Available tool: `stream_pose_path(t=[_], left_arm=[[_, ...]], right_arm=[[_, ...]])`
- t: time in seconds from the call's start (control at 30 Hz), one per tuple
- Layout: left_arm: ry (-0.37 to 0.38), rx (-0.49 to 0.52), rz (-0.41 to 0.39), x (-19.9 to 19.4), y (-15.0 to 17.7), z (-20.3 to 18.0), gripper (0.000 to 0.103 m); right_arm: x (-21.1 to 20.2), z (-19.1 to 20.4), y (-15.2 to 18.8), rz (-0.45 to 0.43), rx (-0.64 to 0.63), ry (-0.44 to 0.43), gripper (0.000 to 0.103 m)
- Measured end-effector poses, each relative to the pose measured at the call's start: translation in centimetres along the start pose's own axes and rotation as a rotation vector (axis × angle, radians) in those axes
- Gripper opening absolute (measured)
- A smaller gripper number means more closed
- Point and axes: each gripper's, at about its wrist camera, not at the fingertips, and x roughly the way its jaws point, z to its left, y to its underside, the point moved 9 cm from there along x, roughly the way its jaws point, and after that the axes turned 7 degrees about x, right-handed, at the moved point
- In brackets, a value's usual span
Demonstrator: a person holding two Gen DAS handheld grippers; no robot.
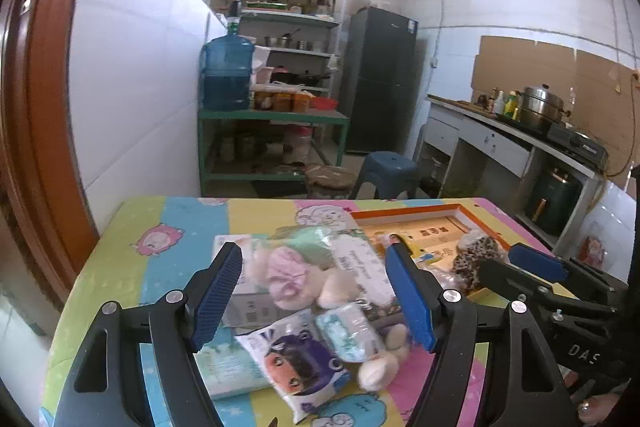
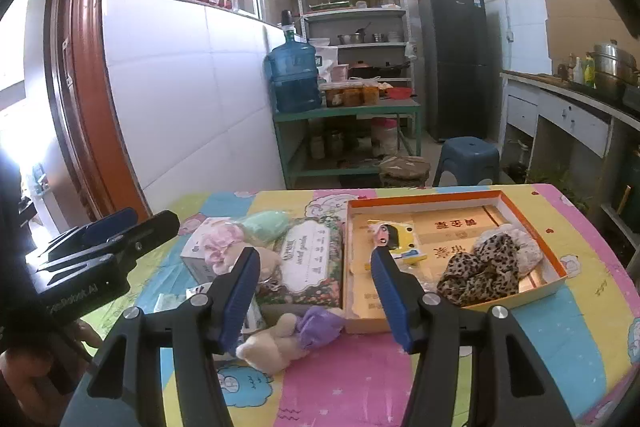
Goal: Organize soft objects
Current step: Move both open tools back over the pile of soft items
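Hovering above the soft toys [image 2: 280, 339], left gripper [image 1: 316, 299] and right gripper [image 2: 316, 295], both spread.

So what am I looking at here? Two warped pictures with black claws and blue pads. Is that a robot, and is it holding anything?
No robot: a person holds a hand tool in each hand, and each tool carries a wide-angle camera looking along its jaws. One picture comes from the left gripper, the other from the right gripper. Each tool also shows at the edge of the other's picture. Both sets of jaws stand open and hold nothing.

Below them is a table with a cartoon cloth. On it lies an orange-rimmed box containing a leopard-print cloth and a small yellow card. Beside the box are a flowered tissue pack, a plush toy in a purple dress, a pink plush, a green pouch and small wrapped packets.
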Motion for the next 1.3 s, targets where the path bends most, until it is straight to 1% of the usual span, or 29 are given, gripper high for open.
stream_pose_path(t=[0.17, 0.3, 0.73, 0.97, 1.3], left_arm=[[-0.031, -0.016, -0.001, -0.4, 0.9, 2.0, 0.075], [-0.051, -0.026, 0.008, -0.2, 1.6, 3.2, 0.075], [-0.099, -0.066, 0.060, 0.1, 5.5, 6.7, 0.075], [-0.103, -0.080, 0.100, 1.0, 7.7, 7.3, 0.075], [-0.104, -0.079, 0.121, 2.1, 8.9, 7.8, 0.075]], right_arm=[[0.5, 1.2, 0.9, 0.016, -0.001, -0.018, 0.058], [1.4, 2.2, 2.0, 0.047, -0.010, -0.035, 0.058], [3.6, 4.7, 4.3, 0.117, -0.056, -0.069, 0.058], [5.5, 5.6, 6.0, 0.167, -0.062, -0.091, 0.058], [8.2, 6.6, 7.8, 0.231, -0.073, -0.116, 0.058]])
